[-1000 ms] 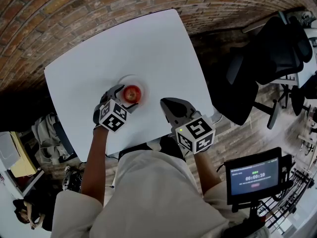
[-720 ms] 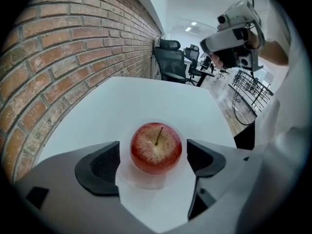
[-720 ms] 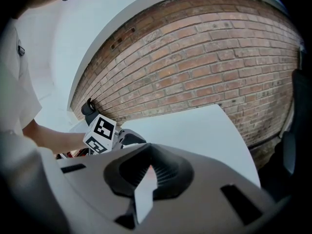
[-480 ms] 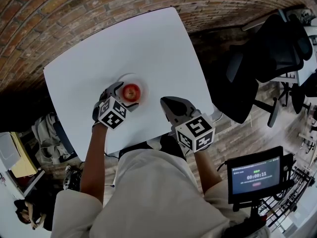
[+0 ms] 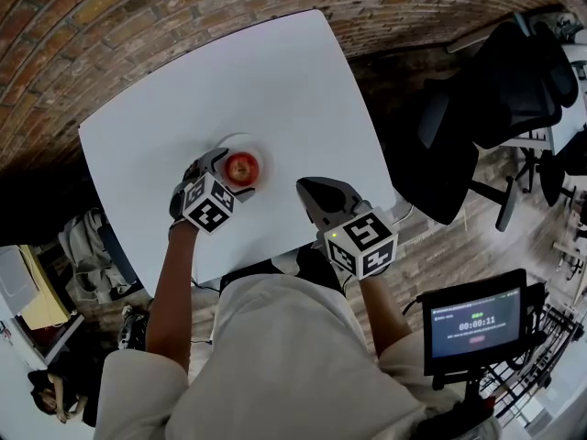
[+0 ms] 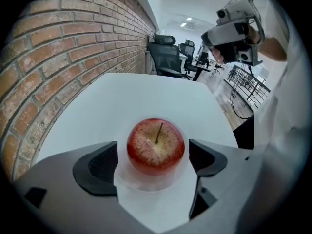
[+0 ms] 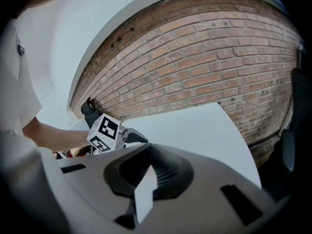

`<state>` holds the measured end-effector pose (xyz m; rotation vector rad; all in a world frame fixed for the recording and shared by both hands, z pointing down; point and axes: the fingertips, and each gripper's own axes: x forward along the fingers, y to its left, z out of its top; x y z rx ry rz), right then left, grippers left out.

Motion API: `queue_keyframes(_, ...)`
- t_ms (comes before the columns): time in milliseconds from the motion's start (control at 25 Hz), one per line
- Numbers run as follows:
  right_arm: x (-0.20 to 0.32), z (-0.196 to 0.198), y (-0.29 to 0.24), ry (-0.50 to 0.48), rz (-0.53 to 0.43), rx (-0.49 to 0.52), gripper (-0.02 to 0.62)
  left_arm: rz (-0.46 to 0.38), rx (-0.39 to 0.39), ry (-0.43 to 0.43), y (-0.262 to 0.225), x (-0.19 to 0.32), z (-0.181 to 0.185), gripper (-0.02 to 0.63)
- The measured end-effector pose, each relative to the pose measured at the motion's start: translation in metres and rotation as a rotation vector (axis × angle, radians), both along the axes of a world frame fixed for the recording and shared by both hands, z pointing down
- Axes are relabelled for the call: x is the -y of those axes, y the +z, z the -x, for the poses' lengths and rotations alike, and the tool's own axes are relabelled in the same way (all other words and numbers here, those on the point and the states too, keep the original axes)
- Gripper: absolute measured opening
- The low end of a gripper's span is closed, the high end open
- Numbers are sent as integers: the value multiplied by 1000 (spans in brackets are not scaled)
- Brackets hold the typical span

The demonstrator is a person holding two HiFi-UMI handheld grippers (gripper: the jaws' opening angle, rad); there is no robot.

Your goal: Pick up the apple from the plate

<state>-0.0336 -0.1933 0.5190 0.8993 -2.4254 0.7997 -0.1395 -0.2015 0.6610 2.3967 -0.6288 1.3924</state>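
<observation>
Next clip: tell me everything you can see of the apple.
The apple is red with a yellow-speckled crown and a thin dark stem pointing up. It looks whole and sits upright on a small white plate on the white table. The left gripper straddles it, and its jaws, which have just been opening, stand wide on either side. Neither pad seems to press it, so only the plate touches it.

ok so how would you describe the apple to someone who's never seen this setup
Find the white table beside the brick wall. On its half nearer the person sits a small pale plate, with the apple on it, stem up. It is the only red, round thing there.
</observation>
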Motion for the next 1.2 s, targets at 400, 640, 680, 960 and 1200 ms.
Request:
queue_keyframes(400,-1,1,1,1,10,2,2,14,14,13,4,1,-3,446)
queue_keyframes(640,-2,-2,3,6,13,-1,2,35,12,6,9,2,-5,446)
queue_keyframes(680,-3,-3,3,7,14,-2,2,38,10,3,9,2,-6,446)
queue_keyframes(960,-2,-2,3,7,16,0,2,42,9,-12,10,3,-6,446)
queue_keyframes(1200,-3,-2,5,5,20,-2,2,34,20,-15,10,5,-5,445)
